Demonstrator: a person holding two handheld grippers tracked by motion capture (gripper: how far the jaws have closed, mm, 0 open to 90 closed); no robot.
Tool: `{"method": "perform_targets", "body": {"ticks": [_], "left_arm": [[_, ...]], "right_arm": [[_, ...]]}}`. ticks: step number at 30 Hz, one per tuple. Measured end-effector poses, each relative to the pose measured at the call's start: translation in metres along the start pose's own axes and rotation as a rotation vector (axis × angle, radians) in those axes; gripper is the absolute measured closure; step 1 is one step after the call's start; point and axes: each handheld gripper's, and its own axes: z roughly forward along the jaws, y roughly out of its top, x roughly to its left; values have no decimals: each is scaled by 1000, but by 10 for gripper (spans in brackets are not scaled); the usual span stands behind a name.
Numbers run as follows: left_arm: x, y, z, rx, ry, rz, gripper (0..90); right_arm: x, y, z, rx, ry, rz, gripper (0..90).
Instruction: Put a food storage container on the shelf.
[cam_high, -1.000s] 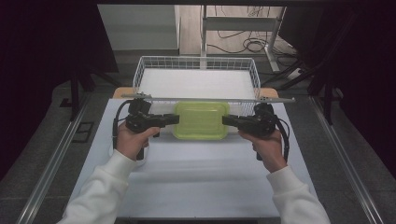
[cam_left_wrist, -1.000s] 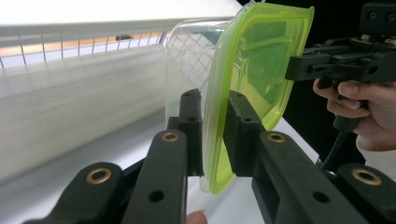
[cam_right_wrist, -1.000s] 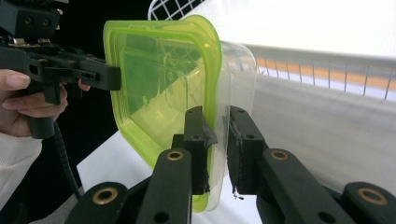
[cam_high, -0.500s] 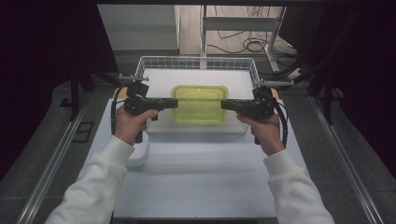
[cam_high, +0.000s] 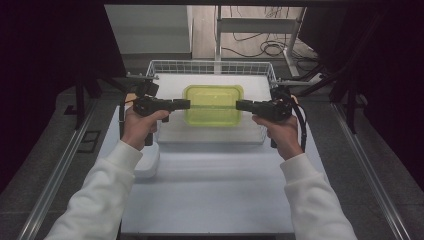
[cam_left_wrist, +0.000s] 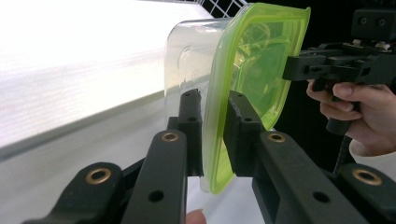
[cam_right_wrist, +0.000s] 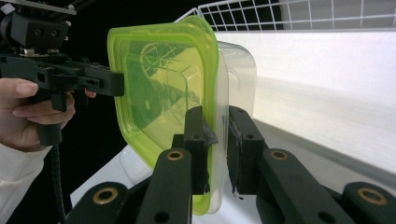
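Two grippers carry one clear plastic container with a lime-green lid between them, level above the wire basket at the far end of the white counter. At the left of the high view, the left gripper points rightward and is clamped on the left edge of the lid; at the right, the right gripper points leftward and is clamped on the right edge. In the left gripper view, its own two black jaws stand pressed against the green lid from both sides, with the clear container body to one side of the rim, and the other gripper grips the far edge, a hand wrapped around its handle. In the right gripper view, the jaws likewise pinch the rim where lid and container meet, and the opposite gripper bites the far edge, held by a hand in a white sleeve. Both forearms, in white sleeves, reach in from the near side. A white, rounded object lies on the counter just below the left wrist; what it is I cannot tell. Cables lie on the floor beyond the basket.
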Motion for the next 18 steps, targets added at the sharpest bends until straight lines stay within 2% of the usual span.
{"method": "perform_targets", "body": {"ticks": [7, 10, 18], "left_arm": [[6, 18, 4, 2, 1, 5, 783], [10, 26, 4, 5, -1, 7, 784], [23, 45, 9, -6, -8, -19, 783]], "right_arm": [[-7, 15, 5, -8, -12, 3, 784], [-10, 22, 7, -13, -4, 9, 784], [-21, 41, 17, -12, -10, 20, 785]]}}
